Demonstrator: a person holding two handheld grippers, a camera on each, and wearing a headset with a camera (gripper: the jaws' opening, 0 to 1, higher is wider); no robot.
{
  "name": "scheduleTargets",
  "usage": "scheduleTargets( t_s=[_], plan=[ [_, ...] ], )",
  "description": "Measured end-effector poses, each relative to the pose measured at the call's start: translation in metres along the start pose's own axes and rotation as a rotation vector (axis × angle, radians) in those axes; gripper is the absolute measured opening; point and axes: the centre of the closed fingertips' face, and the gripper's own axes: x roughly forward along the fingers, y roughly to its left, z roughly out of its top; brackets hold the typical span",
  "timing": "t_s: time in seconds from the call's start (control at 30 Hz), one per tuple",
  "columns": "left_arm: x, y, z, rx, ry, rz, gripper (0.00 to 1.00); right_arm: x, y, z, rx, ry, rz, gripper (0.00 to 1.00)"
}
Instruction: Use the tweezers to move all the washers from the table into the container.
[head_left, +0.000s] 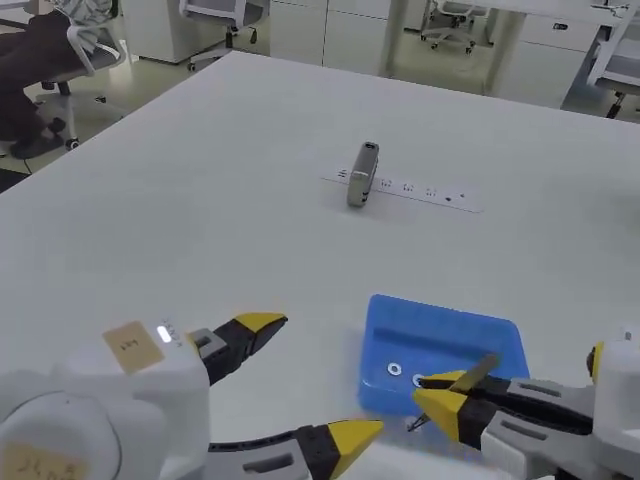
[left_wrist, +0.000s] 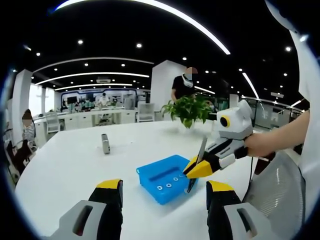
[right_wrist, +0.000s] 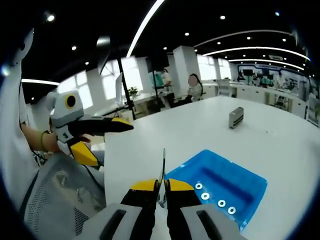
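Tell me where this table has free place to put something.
The table is bare between the left tool and the grey block, and between that block and the blue container. Crowded: the container's near edge, where the right tool holds tweezers.

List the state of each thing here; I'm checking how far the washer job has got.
Left yellow-tipped gripper: open, empty.
Right yellow-tipped gripper: shut on thin metal tweezers.
Tweezers: clamped, pointing forward.
Blue plastic container: holds four small silver washers.
Washers: lying flat.
Grey metal block: standing on end.
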Motion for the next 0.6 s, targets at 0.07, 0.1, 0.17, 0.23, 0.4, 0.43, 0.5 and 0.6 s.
scheduleTargets(
  t_s=[0.07, 0.1, 0.17, 0.23, 0.4, 0.43, 0.5, 0.6],
  plan=[
    [0.000, 0.000, 0.000, -0.001, 0.000, -0.002, 0.68, -0.001, -0.003, 0.003, 0.009, -0.012, -0.006, 0.03],
    [0.000, 0.000, 0.000, 0.000, 0.001, -0.002, 0.68, -0.002, -0.005, 0.005, 0.019, -0.021, -0.009, 0.03],
    [0.000, 0.000, 0.000, 0.000, 0.001, -0.002, 0.68, -0.003, -0.008, 0.011, 0.038, -0.045, -0.015, 0.03],
    [0.000, 0.000, 0.000, 0.000, 0.001, -0.002, 0.68, -0.005, -0.013, 0.016, 0.056, -0.070, -0.025, 0.03],
    [0.000, 0.000, 0.000, -0.001, 0.001, 0.000, 0.67, -0.005, -0.028, 0.020, 0.074, -0.085, -0.058, 0.03],
    [0.000, 0.000, -0.001, -0.002, 0.001, 0.000, 0.67, -0.005, -0.032, 0.020, 0.077, -0.086, -0.067, 0.03],
    [0.000, 0.001, 0.000, -0.002, 0.000, 0.001, 0.67, -0.005, -0.039, 0.019, 0.094, -0.088, -0.084, 0.03],
    [0.000, 0.001, 0.000, -0.005, 0.000, 0.002, 0.67, -0.005, -0.051, 0.015, 0.113, -0.078, -0.118, 0.03]
  ],
)
